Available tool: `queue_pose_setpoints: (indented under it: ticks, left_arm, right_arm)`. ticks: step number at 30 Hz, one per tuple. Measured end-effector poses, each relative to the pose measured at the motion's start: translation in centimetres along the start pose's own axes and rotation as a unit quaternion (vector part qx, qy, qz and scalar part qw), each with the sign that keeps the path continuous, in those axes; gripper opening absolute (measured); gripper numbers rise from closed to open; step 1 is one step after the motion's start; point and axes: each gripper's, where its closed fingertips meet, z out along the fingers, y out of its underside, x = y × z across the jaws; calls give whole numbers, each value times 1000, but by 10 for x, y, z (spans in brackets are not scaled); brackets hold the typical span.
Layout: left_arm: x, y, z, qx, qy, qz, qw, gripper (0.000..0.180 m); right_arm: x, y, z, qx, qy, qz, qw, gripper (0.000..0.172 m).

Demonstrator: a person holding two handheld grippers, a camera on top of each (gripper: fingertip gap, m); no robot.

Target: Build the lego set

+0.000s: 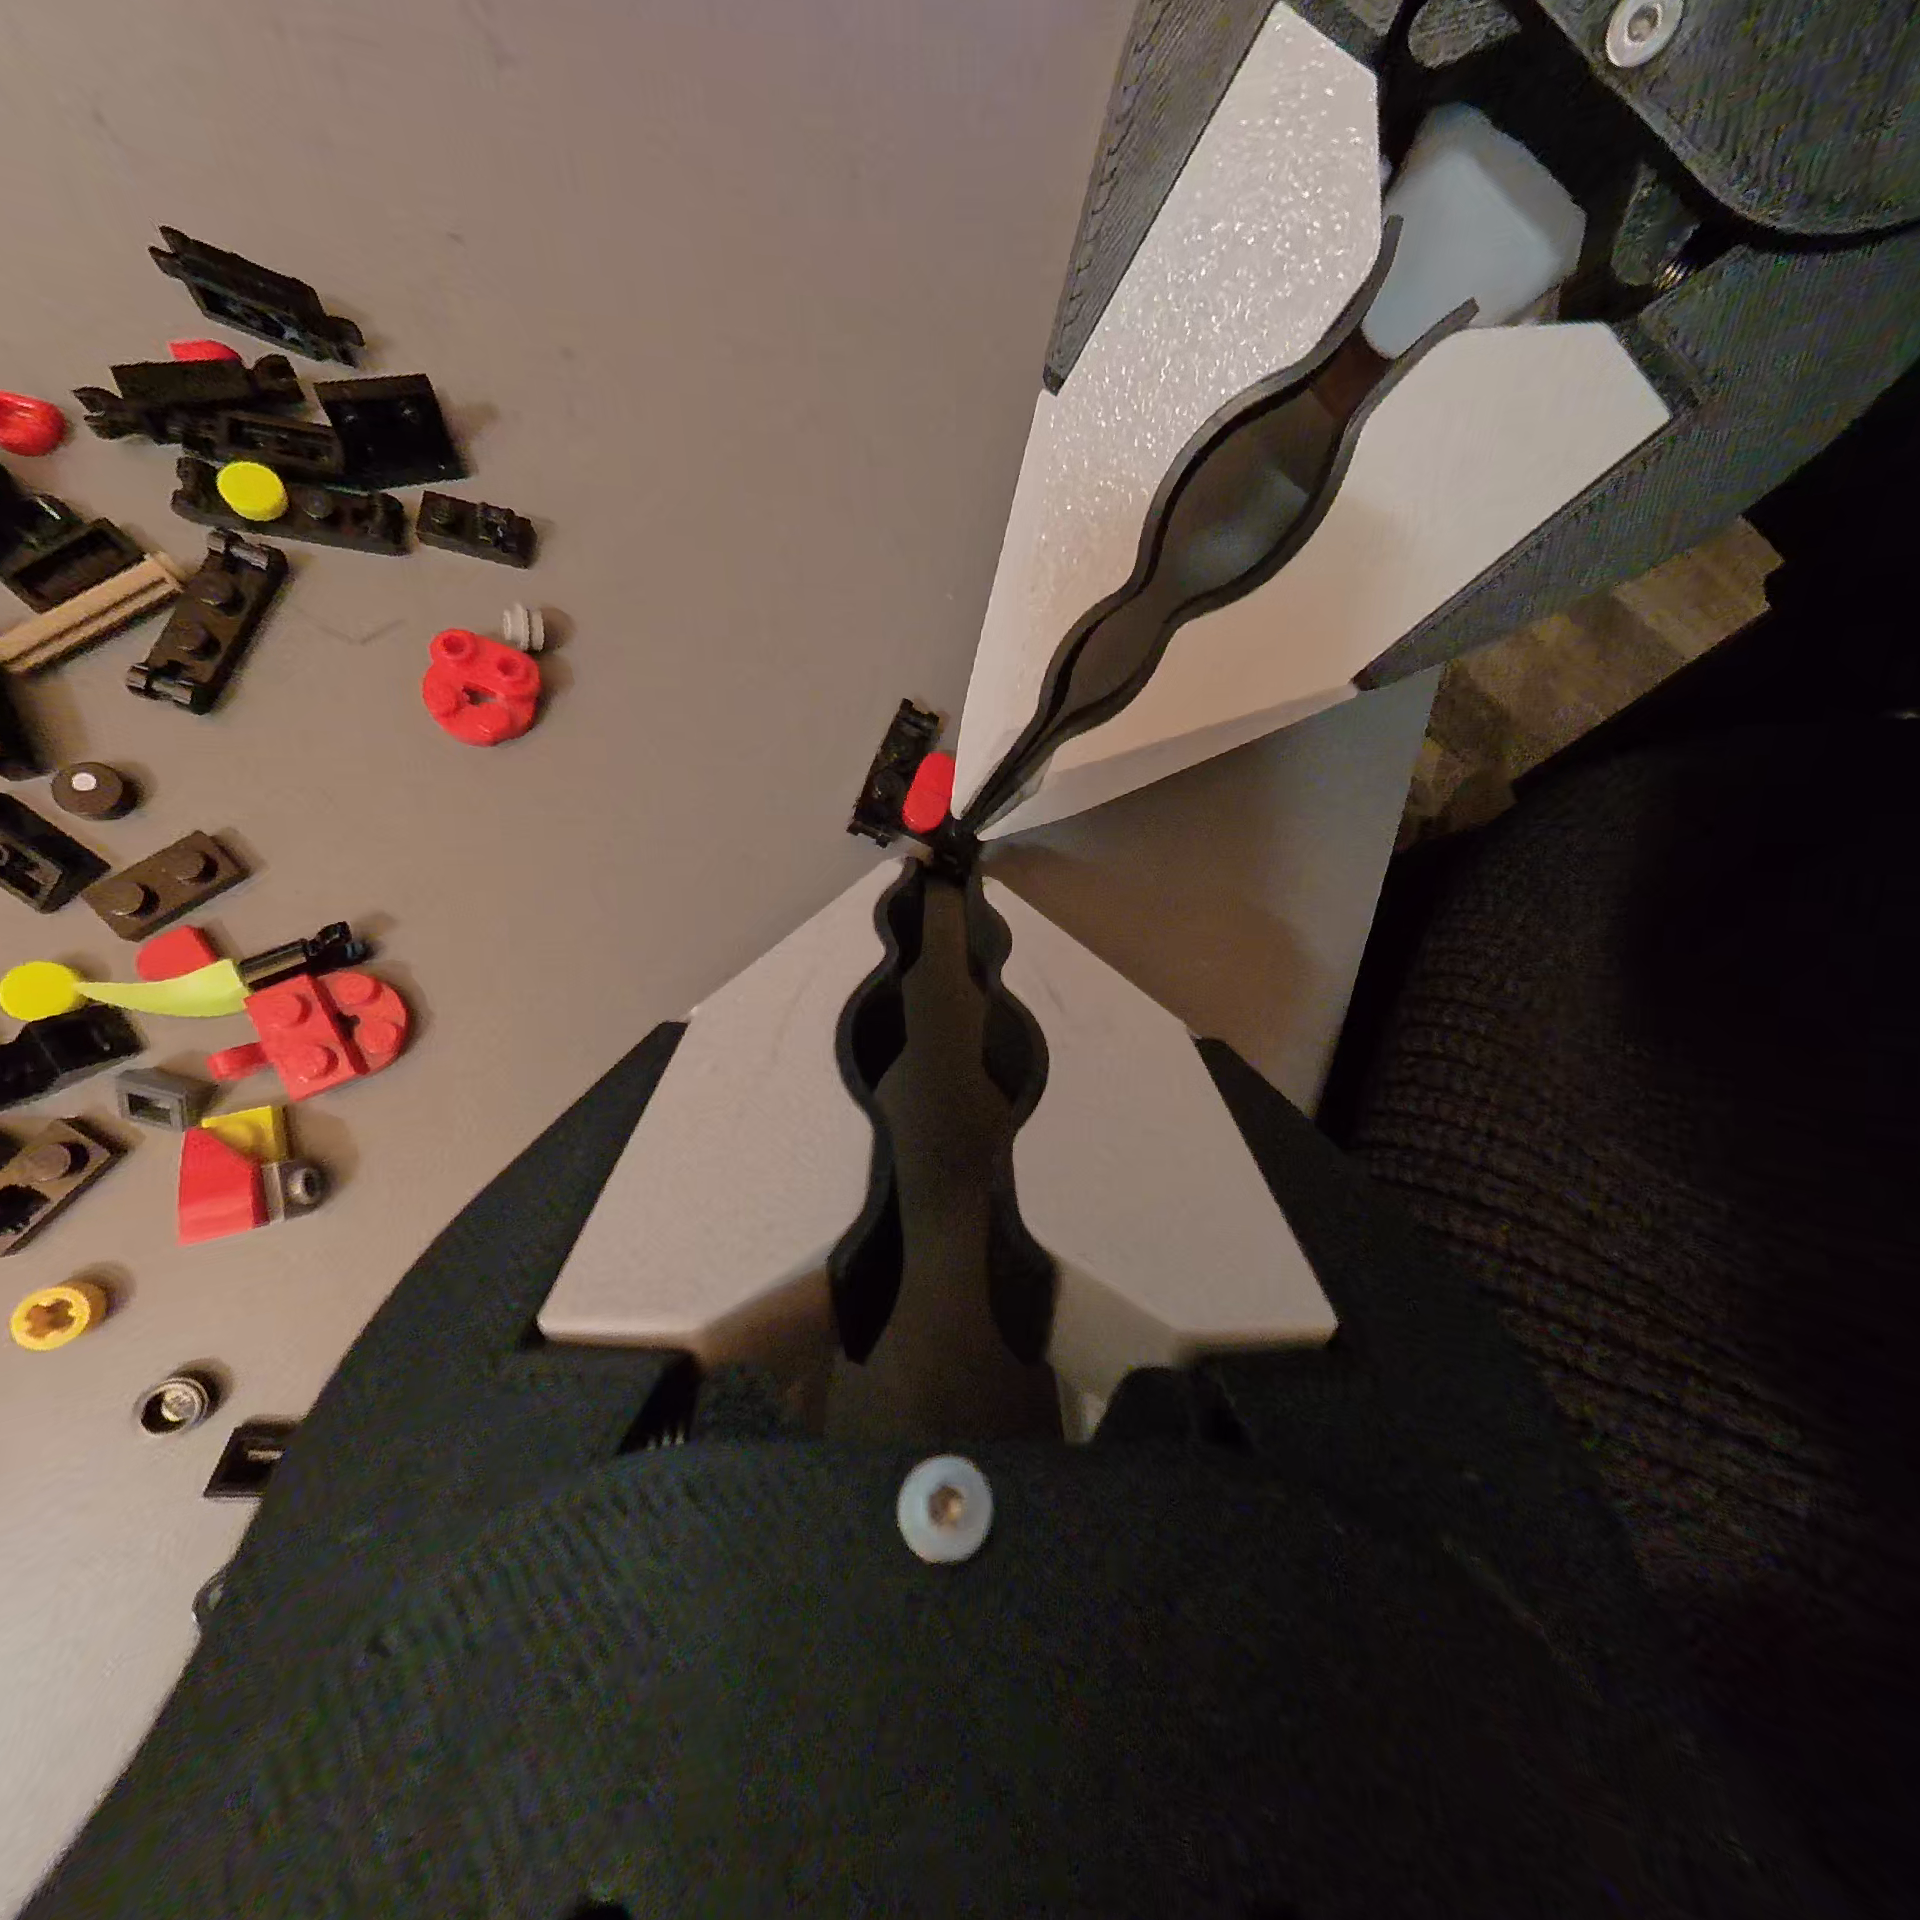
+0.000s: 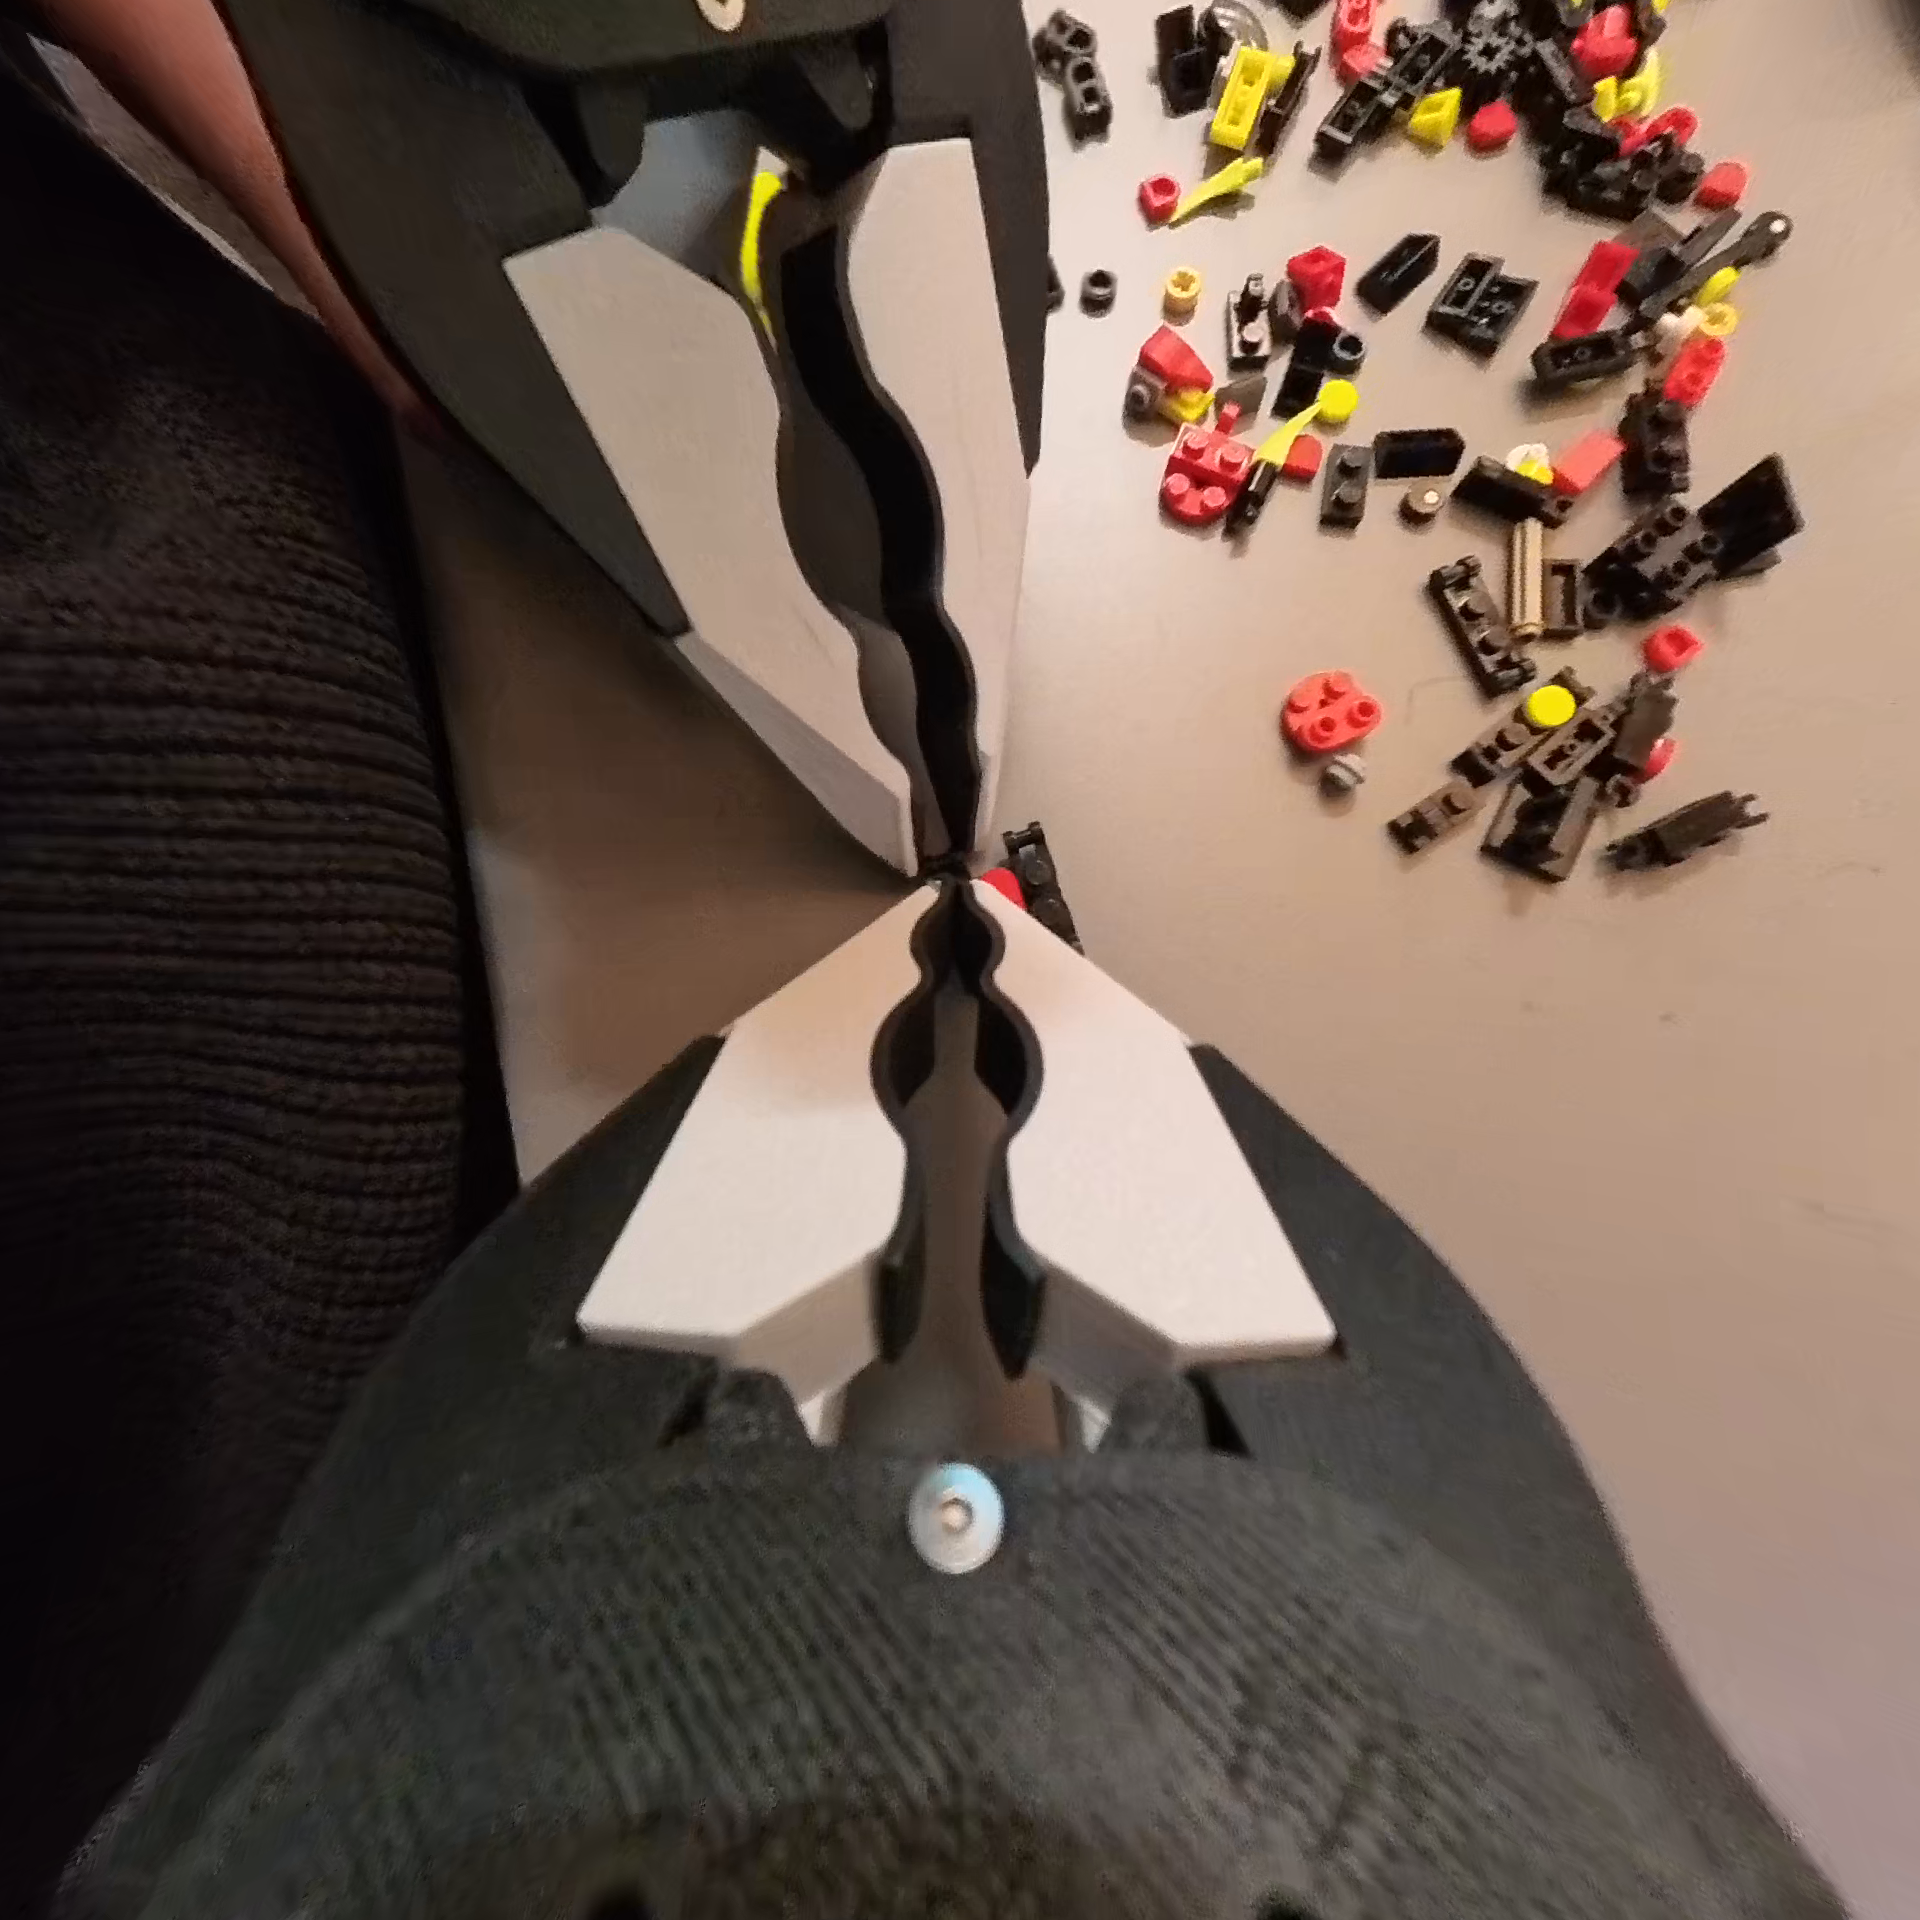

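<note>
Two grippers' fingers meet tip to tip, both narrow; black-red piece (image 1: 902, 788) at tips, grip unclear.

- A grey tabletop (image 1: 675, 260) carries scattered small building-brick pieces.
- A round red studded plate (image 1: 481, 686) lies apart from the pile, with a tiny grey stud piece (image 1: 526, 625) just beside it.
- A black plate bearing a yellow round tile (image 1: 251, 490) sits among other black plates.
- A red plate (image 1: 327, 1031) lies near a lime curved spike (image 1: 171, 992).
- A dark knitted fabric (image 1: 1621, 1195) lies at the table's edge.
</note>
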Motion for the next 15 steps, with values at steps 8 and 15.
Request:
queue_pose_setpoints:
  ticks: [8,15]
  left_arm:
    - [0,-1,0,4,6,-12,1000,6]
    - [0,-3,0,9,7,-15,1000,6]
  right_arm:
    - [0,1,0,1,-14,43,999,0]
    - [1,3,0,-30,10,24,999,0]
